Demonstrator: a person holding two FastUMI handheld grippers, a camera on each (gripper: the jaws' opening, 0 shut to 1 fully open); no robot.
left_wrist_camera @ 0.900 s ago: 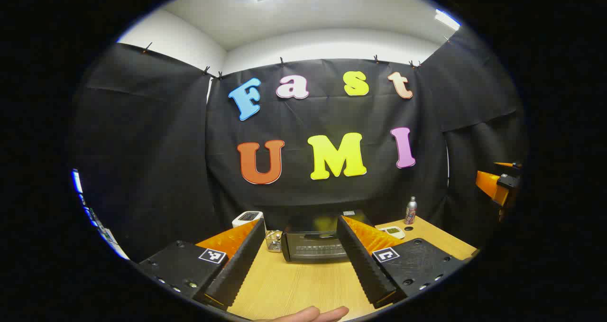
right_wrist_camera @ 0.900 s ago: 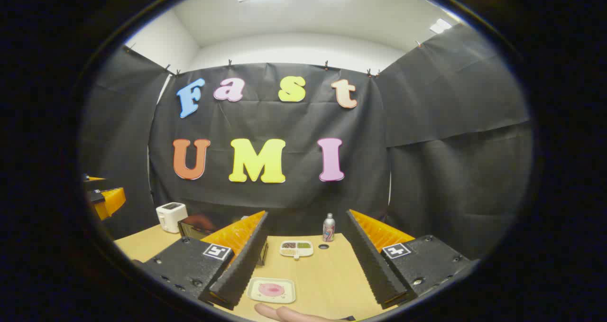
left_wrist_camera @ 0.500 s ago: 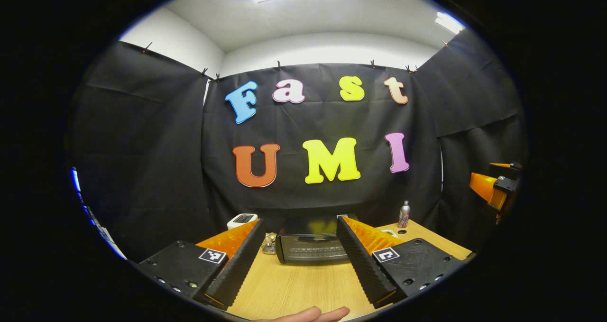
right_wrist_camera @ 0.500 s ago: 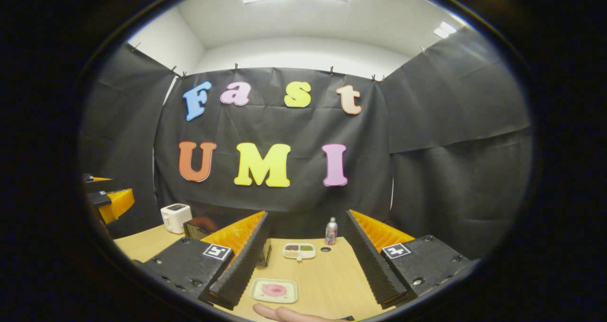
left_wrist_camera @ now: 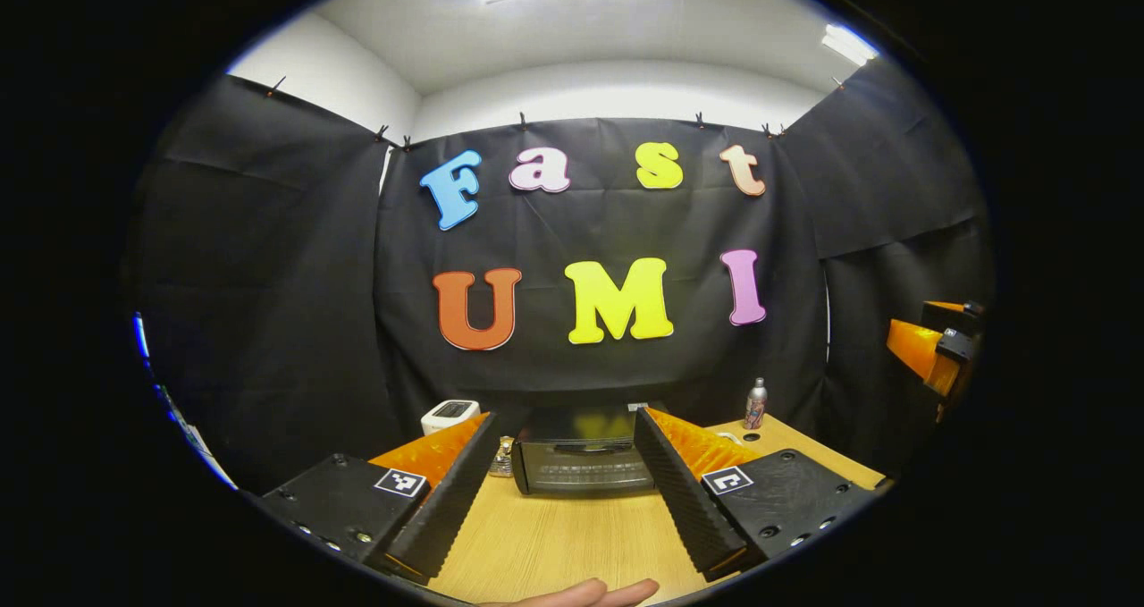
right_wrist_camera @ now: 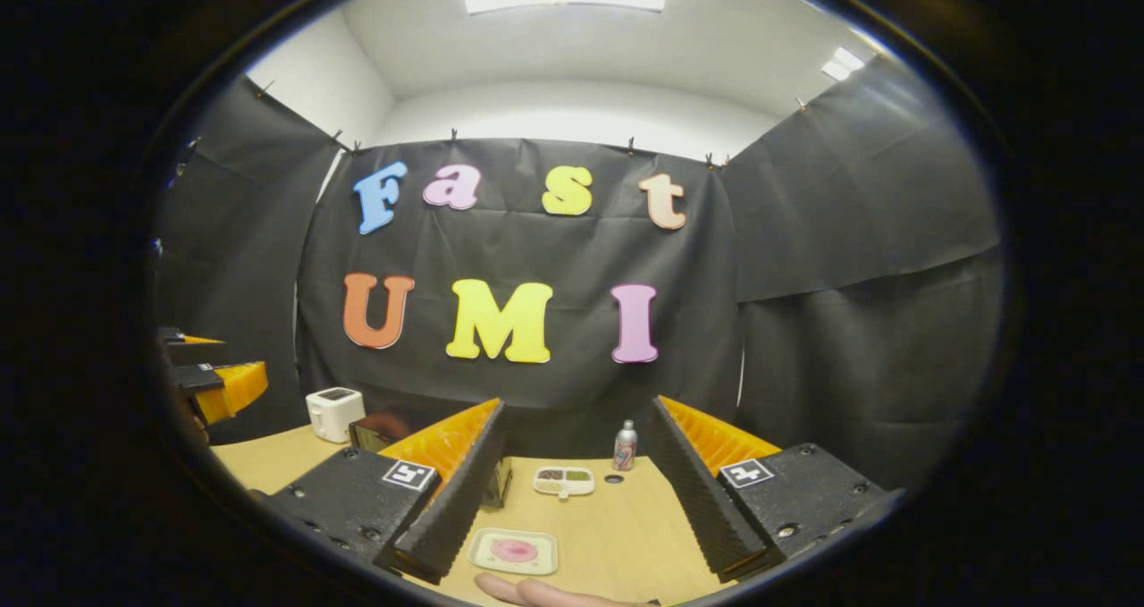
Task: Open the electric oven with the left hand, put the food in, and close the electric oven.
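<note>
Oven: the electric oven (left_wrist_camera: 585, 455) stood toward the back of the wooden table (left_wrist_camera: 554, 544), door closed, straight ahead of your left gripper; in the right gripper view it (right_wrist_camera: 375, 430) was partly hidden behind that gripper's finger.
Food: the pink food sat on a small square plate (right_wrist_camera: 514, 551) near the table's front edge, in front of your right gripper and apart from the oven.
Left gripper: your left gripper (left_wrist_camera: 559, 491) was held above the table with its fingers spread wide and nothing between them; the oven showed in the gap, farther off. It also appeared at the left edge of the right gripper view (right_wrist_camera: 219, 388).
Right gripper: your right gripper (right_wrist_camera: 567, 500) was likewise spread, holding nothing, above the plate. It also appeared at the right edge of the left gripper view (left_wrist_camera: 929, 352).
Hands: a fingertip (left_wrist_camera: 590, 594) showed at the bottom of the left gripper view, another (right_wrist_camera: 527, 592) at the bottom of the right gripper view.
Beside the oven: a white toaster (right_wrist_camera: 334, 413) stood to its left, a small wire basket (left_wrist_camera: 503, 459) just beside it.
Farther right: a divided dish (right_wrist_camera: 563, 480) and a slim can (right_wrist_camera: 625, 445) stood near the back of the table.
</note>
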